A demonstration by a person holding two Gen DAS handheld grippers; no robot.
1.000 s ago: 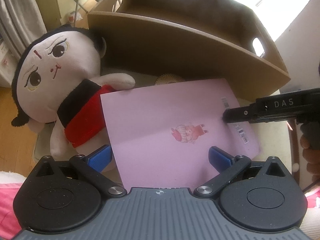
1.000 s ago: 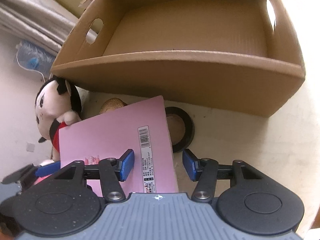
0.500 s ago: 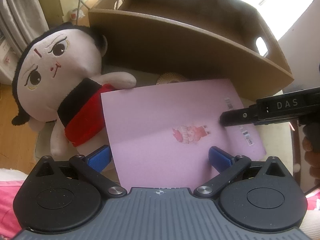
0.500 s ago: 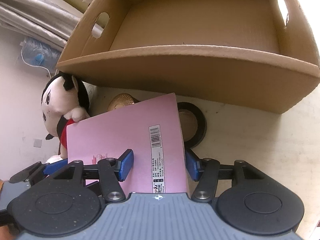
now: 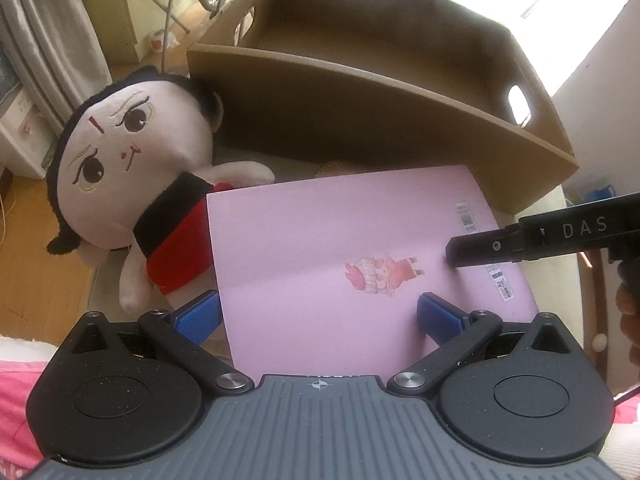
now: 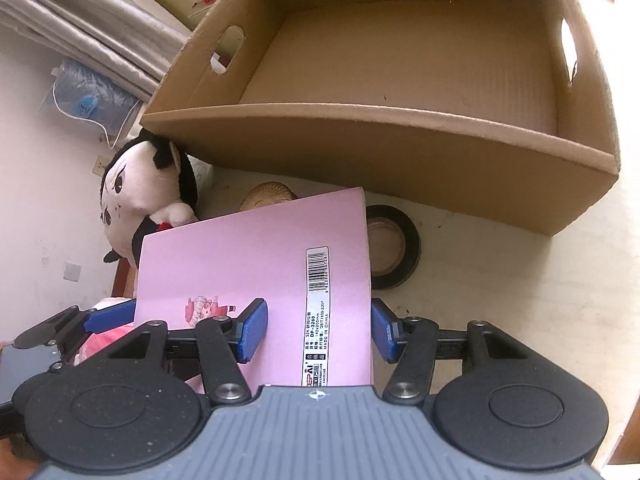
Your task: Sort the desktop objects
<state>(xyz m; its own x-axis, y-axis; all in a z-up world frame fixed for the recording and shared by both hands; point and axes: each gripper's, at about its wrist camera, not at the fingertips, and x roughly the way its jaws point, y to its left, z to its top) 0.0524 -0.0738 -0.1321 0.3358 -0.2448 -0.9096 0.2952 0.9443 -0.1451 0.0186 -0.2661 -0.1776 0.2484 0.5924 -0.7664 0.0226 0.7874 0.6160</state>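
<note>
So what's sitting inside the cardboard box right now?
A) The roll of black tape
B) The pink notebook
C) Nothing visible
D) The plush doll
C: the right wrist view shows only bare floor in the cardboard box; the plush doll, pink notebook and roll of black tape all sit outside it, in front of its near wall.

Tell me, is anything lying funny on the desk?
Yes. The white-faced plush doll in red is flopped on its side against the brown cardboard box, and the thin pink notebook sits tilted, covering part of it.
</note>
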